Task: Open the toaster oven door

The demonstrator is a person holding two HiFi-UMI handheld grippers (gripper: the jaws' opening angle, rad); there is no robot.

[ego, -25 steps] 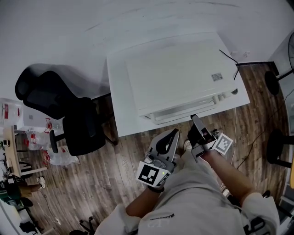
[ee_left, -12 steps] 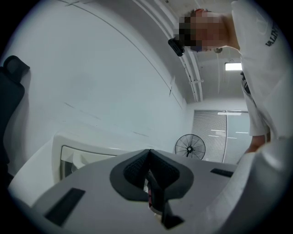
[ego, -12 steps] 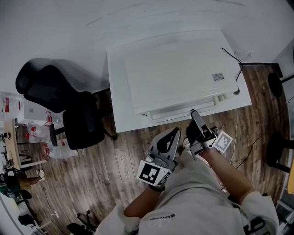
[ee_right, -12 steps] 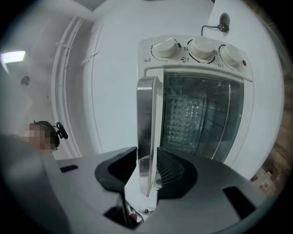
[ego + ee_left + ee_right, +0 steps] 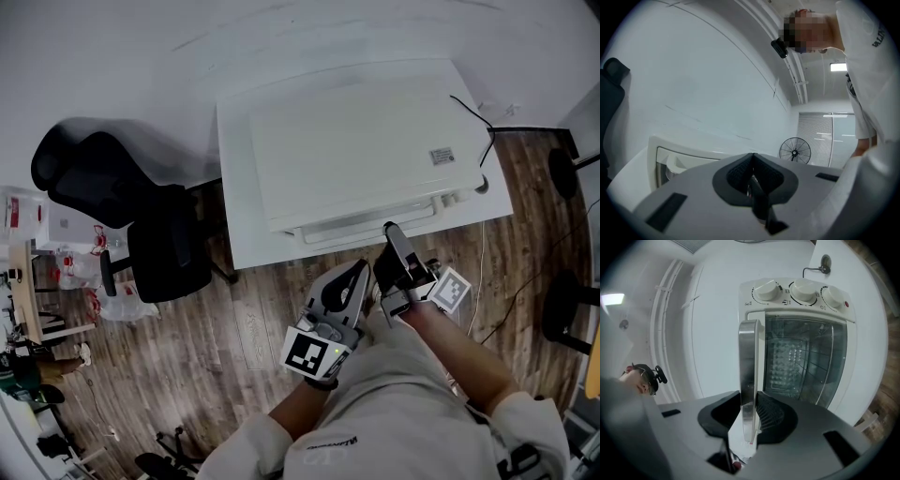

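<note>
Wears a pale, loose top (image 5: 403, 394), creased across the front. Wears its sleeves (image 5: 251, 439) pushed up and bunched in thick folds at 7 and 4 o'clock of the head view, leaving the forearms bare. Shows small dark lettering (image 5: 328, 441) on the cloth at 6 o'clock, too small to read, and a dark patterned patch (image 5: 520, 462) at 5 o'clock, cut by the edge. Shows slanted dark letters (image 5: 880, 35) at 1 o'clock of the left gripper view. Wears a small black camera (image 5: 778, 47) on the head. Left gripper (image 5: 356, 274): grey shell with dark slots, black ribbed jaws, white cube (image 5: 309, 356) with black square markers at its 7 o'clock end.
</note>
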